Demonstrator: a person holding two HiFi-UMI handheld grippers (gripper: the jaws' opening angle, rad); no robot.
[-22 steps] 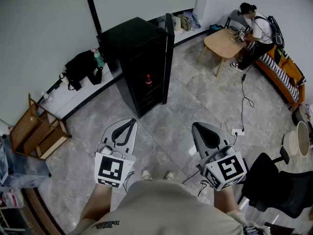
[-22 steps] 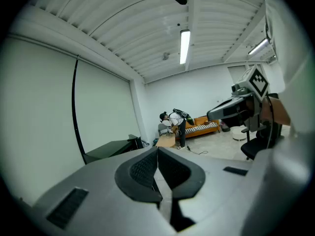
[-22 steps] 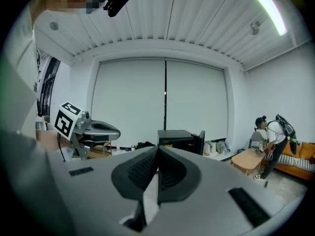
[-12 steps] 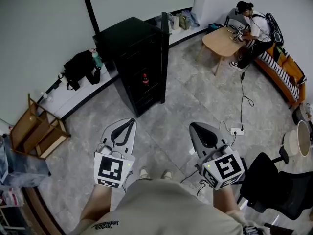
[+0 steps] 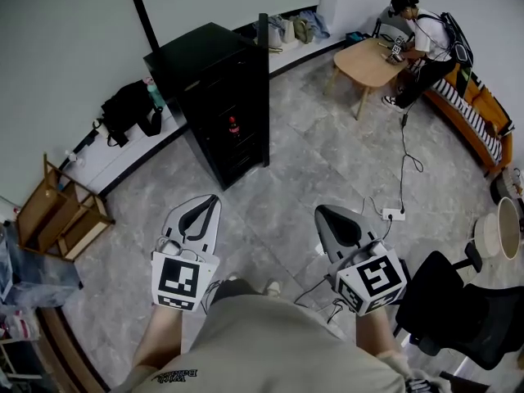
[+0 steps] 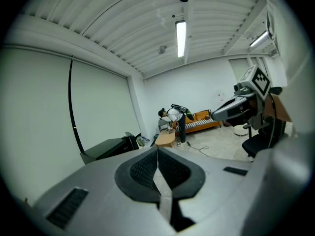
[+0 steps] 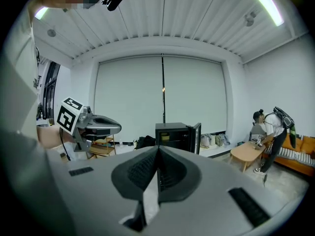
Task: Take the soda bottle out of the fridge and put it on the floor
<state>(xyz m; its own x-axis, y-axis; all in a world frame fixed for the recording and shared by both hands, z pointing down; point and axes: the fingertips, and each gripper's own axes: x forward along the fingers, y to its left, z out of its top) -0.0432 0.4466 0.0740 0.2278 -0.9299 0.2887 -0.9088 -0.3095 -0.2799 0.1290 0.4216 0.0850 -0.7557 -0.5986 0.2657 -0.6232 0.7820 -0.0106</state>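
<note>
A black fridge (image 5: 205, 80) stands against the far wall with its door (image 5: 264, 88) swung open. The soda bottle (image 5: 232, 127), dark with a red label, stands on a shelf inside. My left gripper (image 5: 210, 199) and right gripper (image 5: 321, 212) are held side by side over the grey floor, well short of the fridge and pointing towards it. Each has its jaws closed together with nothing between them. The right gripper view shows the fridge (image 7: 172, 131) straight ahead and the left gripper (image 7: 93, 124) beside it. In the left gripper view the fridge (image 6: 109, 147) sits low at the left.
A wooden table (image 5: 368, 62) with a person (image 5: 417, 31) seated at it is at the back right, beside an orange sofa (image 5: 479, 117). A power strip (image 5: 393, 215) and cable lie on the floor. A black office chair (image 5: 458, 301) is at my right, a wooden shelf (image 5: 57, 219) at my left.
The fridge and room have slid left and up in the head view as I walk. Both grippers keep their places before me, still shut.
</note>
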